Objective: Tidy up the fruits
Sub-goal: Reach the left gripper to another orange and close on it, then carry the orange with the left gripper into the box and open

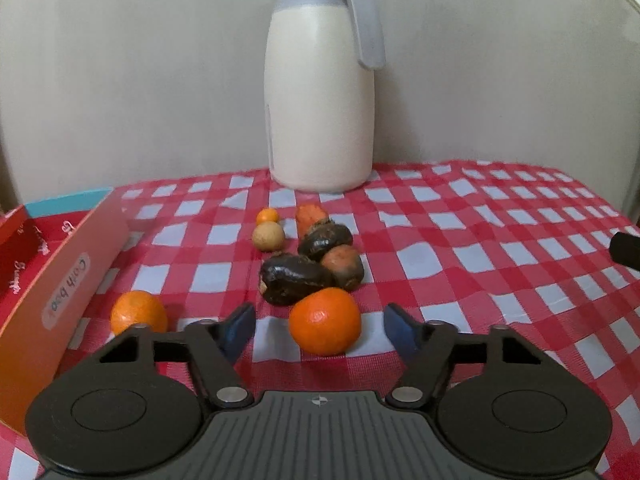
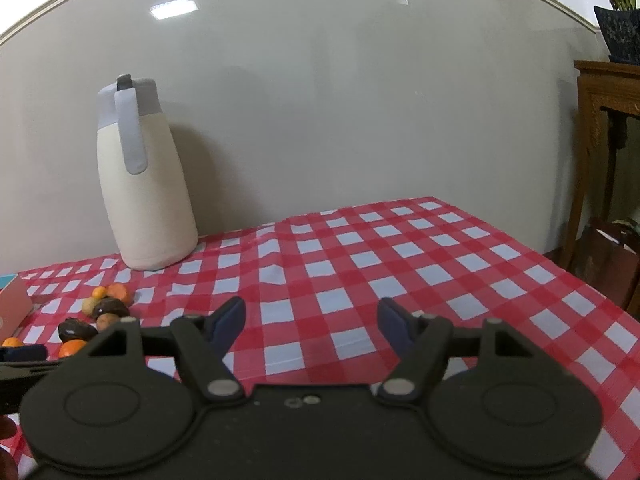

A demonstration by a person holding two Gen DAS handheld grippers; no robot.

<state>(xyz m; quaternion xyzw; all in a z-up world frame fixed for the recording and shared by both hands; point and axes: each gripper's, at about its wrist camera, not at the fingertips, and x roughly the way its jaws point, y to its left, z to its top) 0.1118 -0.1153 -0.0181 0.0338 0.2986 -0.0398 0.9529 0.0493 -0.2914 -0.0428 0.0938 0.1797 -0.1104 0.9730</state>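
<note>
My left hand-held gripper point(image 1: 320, 326) is spread wide and holds nothing, with the nearest orange point(image 1: 325, 321) sitting on the checked worktop point(image 1: 480, 248) just ahead, between the blue pads point(image 1: 240, 326). The risk I see is the fruit's roundness: if I close off-centre, it may squirt forward into the cluster of dark fruits point(image 1: 298, 278) touching it behind, and scatter the small tan fruit point(image 1: 268, 235) and tiny orange one point(image 1: 267, 215) beyond. A second orange point(image 1: 138, 314) lies near the orange box point(image 1: 60, 292) on the left, and a careless sweep could knock it against the box wall. The tall cream jug point(image 1: 320, 92) stands well back. My right hand-held gripper point(image 2: 312, 326) is also wide open and empty, over bare cloth, well apart from the fruit.
</note>
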